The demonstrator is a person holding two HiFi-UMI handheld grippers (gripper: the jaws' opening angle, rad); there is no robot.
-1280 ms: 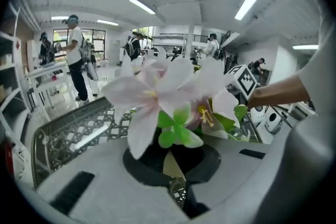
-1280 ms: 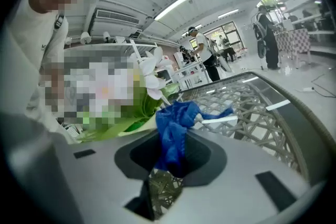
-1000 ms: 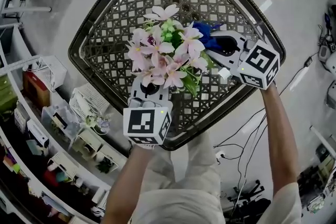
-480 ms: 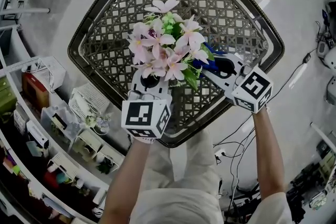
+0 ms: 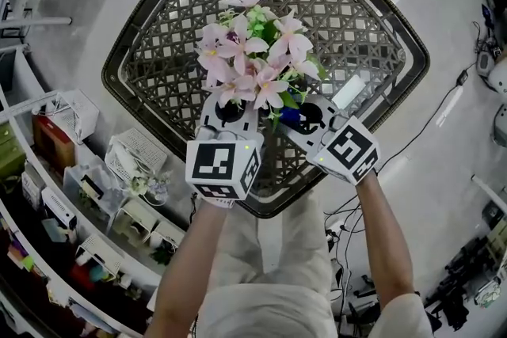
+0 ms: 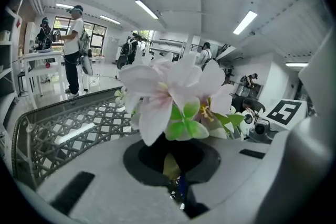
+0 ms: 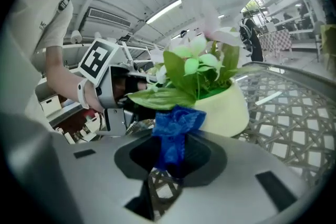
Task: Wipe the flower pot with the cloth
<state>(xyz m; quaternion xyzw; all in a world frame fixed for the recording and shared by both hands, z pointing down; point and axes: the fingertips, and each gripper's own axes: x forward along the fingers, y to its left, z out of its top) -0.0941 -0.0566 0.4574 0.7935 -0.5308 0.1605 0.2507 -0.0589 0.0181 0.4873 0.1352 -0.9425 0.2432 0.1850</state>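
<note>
A cream flower pot (image 7: 226, 110) with pink flowers (image 5: 253, 59) and green leaves stands in the middle of the wicker table (image 5: 139, 28). In the head view the blooms hide the pot. My left gripper (image 5: 230, 105) is at the pot's near side, shut on its rim; a cream sliver (image 6: 169, 166) shows between the jaws. My right gripper (image 5: 291, 121) is at the pot's near right, shut on a crumpled blue cloth (image 7: 176, 128). The cloth (image 5: 289, 116) lies against the pot's side under a leaf. The left gripper (image 7: 113, 97) also shows in the right gripper view.
The table has a dark raised rim and an open lattice top. A small white strip (image 5: 348, 91) lies on it right of the pot. Shelves with boxes (image 5: 71, 170) stand at the left, cables (image 5: 444, 115) run over the floor at the right. People (image 6: 73, 44) stand far behind.
My right gripper has swung with the blue cloth from the pot's far right side round to its near right, closer to the left gripper. The left gripper and pot stayed put.
</note>
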